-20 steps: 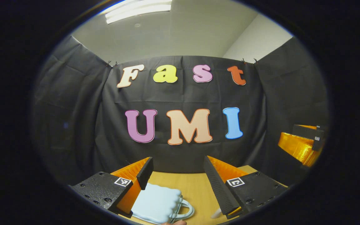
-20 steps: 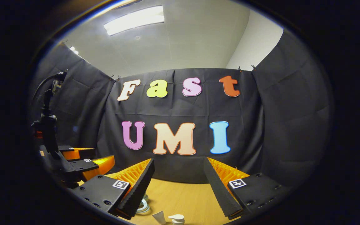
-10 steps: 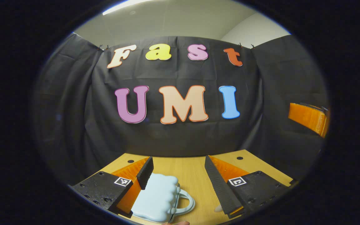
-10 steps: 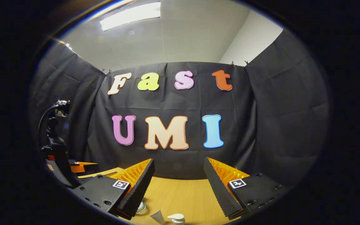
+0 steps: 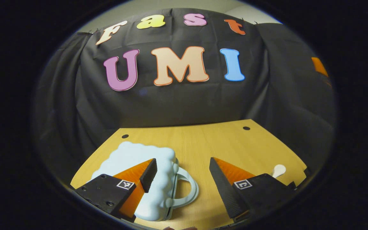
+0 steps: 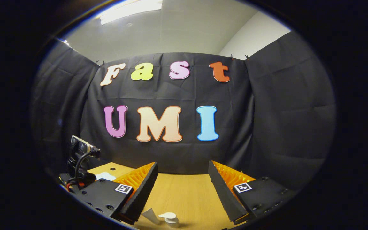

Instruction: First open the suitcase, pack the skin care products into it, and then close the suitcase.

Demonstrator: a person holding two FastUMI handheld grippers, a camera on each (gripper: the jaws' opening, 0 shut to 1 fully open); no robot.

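On the wooden table (image 5: 203, 140) in the left gripper view lies the suitcase (image 5: 145, 179), a small pale-blue case with a bumpy, cloud-like outline and a rounded handle (image 5: 188, 188) of the same colour sticking out on its right side. It lies flat with its lid down, at the near left part of the table. The left gripper (image 5: 180, 179) hangs over it with its jaws spread wide and nothing between them; one finger overlaps the top of the case, the other stands over bare wood to the right of the handle. Whether the finger touches the case cannot be told. A small white rounded object (image 5: 278, 169) peeks up beside the right finger, near the table's right edge.

In the right gripper view, the right gripper (image 6: 182, 188) also has its jaws released, holding nothing. Below and between its fingers on the table stand a white tube (image 6: 150, 216) and a white pump bottle (image 6: 170, 218), close together. At the far left the other gripper (image 6: 80, 163) shows with cables, and a bit of the pale case beside it.
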